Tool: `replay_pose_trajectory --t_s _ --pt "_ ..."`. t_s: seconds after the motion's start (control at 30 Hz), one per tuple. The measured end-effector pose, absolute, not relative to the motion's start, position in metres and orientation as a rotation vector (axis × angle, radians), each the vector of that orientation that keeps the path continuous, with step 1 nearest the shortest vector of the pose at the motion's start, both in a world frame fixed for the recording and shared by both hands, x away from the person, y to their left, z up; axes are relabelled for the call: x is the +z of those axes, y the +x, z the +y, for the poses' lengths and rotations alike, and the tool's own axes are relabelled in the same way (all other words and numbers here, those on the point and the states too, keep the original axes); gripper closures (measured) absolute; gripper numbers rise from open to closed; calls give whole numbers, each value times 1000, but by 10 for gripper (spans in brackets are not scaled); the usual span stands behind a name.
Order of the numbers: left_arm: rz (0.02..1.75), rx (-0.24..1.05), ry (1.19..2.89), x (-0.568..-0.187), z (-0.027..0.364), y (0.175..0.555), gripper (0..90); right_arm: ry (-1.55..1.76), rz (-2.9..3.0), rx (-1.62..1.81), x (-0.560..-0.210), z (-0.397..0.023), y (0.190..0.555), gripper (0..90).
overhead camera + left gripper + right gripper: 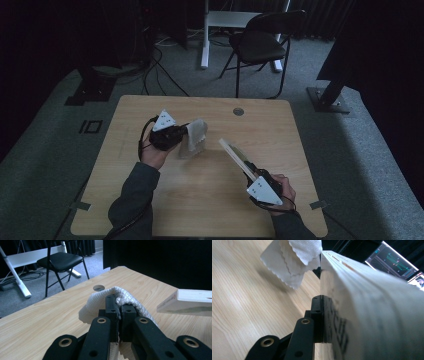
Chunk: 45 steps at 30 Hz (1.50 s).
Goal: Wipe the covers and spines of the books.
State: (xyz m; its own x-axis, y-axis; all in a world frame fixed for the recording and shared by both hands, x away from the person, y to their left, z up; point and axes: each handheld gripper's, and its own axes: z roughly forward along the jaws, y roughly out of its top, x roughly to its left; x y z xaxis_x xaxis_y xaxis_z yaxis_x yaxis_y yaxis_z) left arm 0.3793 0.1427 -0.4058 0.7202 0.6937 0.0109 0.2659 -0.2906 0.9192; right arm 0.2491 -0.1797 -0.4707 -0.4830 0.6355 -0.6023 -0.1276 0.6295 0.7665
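Gripping a white paper towel [194, 137] in my left gripper [176, 134], I hold it just above the table [200, 200], a little left of the middle. In the left gripper view the towel [117, 298] bunches over my jaws, which are pressed together on its folds, and its loose end hangs down toward the wood.

My right gripper [251, 170] is clamped on the near edge of a thin wooden board [235, 154]. From above, the board stands on edge, slanting up and away from my right hand [280, 192] toward the towel, its far end near the towel but apart from it. In the right gripper view the pale board [367, 305] rises beside my one visible jaw, which lies flat against its face; some dark print runs along that face, too blurred to read. Beyond the board's far corner the towel [292, 260] hangs with its scalloped edges showing.

In the left gripper view the board's end [185, 302] shows at the right, with a small red mark on its narrow side. A black folding chair [262, 42] stands on the carpet beyond the table, and a round hole [238, 111] sits in the tabletop near its far edge.
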Motion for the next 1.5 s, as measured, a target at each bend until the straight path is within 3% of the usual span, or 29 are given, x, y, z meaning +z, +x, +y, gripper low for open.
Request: replay_pose_trajectory --t_s 1.5 --pt "686 457 1876 -438 115 366 881 635 1891 1416 -452 -206 261 779"
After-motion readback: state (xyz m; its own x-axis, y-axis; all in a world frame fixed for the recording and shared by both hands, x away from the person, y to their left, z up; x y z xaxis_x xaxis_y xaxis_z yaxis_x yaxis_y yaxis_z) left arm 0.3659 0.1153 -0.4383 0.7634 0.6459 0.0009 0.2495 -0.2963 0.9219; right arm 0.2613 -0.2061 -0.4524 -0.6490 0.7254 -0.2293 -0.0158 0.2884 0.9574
